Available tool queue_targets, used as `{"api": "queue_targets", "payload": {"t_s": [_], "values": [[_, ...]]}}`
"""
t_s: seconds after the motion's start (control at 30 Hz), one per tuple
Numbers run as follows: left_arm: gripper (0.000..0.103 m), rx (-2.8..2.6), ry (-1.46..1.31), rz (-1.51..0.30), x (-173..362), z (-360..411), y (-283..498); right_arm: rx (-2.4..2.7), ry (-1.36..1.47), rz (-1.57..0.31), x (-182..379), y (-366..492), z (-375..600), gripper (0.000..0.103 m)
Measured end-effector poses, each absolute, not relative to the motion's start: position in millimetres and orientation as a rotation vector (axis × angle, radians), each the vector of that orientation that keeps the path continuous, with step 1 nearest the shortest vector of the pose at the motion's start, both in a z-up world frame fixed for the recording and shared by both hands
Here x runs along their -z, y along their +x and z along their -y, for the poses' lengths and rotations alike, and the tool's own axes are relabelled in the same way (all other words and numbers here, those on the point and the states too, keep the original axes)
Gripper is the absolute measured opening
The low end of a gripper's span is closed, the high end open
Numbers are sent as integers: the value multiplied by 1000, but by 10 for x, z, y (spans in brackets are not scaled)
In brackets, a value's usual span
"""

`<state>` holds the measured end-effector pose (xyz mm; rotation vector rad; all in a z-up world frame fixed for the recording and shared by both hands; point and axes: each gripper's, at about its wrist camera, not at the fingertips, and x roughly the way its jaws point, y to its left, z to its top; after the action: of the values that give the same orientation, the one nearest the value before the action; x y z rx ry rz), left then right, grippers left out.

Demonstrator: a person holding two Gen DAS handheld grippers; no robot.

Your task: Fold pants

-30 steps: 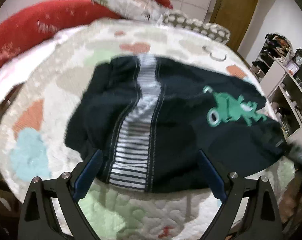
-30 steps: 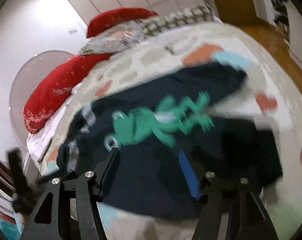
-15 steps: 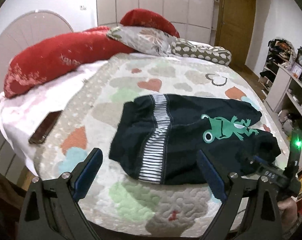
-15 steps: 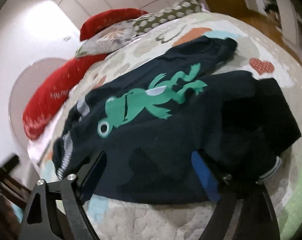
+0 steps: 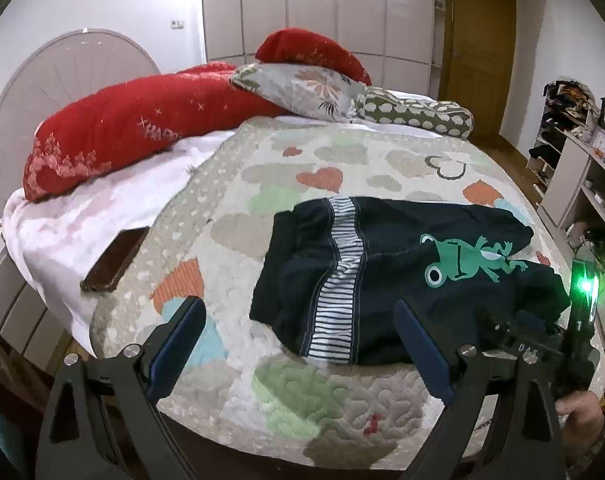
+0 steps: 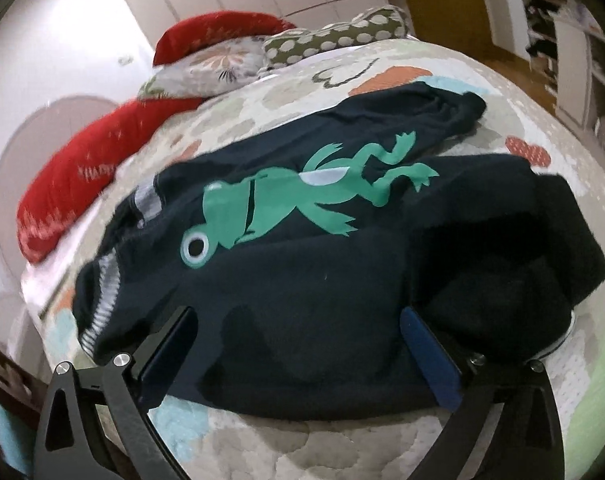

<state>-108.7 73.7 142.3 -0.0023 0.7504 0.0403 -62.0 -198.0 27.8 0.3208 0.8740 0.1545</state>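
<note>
The dark navy pants, with a striped panel and a green frog print, lie folded over on the heart-patterned quilt. My left gripper hangs open above the quilt's near edge, short of the pants, with nothing between its fingers. In the right wrist view the pants fill the middle, frog print on top. My right gripper is opening wide over their near edge; the fabric lies between the blue pads but is not pinched. The right gripper also shows at the pants' right end.
Red pillows, a floral pillow and a dotted bolster line the head of the bed. A dark flat phone-like object lies on the white sheet at left. Shelves stand at right. A hand holds the right gripper.
My left gripper has drawn back and up from the pants, so more of the bed shows. The right gripper's jaws have spread wide and sit lower over the pants' near edge.
</note>
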Motion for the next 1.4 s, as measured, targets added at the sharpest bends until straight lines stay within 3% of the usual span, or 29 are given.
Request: {"api": "queue_targets", "payload": {"t_s": [0.4, 0.57, 0.73, 1.17, 1.4], "values": [[95, -4, 30, -827, -1238, -565, -906, -196, 156, -909, -306, -631, 1877, 102], [95, 5, 66, -870, -1123, -487, -710, -340, 324, -949, -518, -587, 2131, 102], [94, 8, 75, -899, -1043, -454, -464, -340, 256, -903, -863, -474, 2325, 102], [94, 36, 89, -982, -838, -439, 163, -333, 163, -925, -1044, 98, 2633, 102], [94, 177, 51, -966, -974, -437, 940, -291, 17, -902, -1069, 693, 2716, 102]]}}
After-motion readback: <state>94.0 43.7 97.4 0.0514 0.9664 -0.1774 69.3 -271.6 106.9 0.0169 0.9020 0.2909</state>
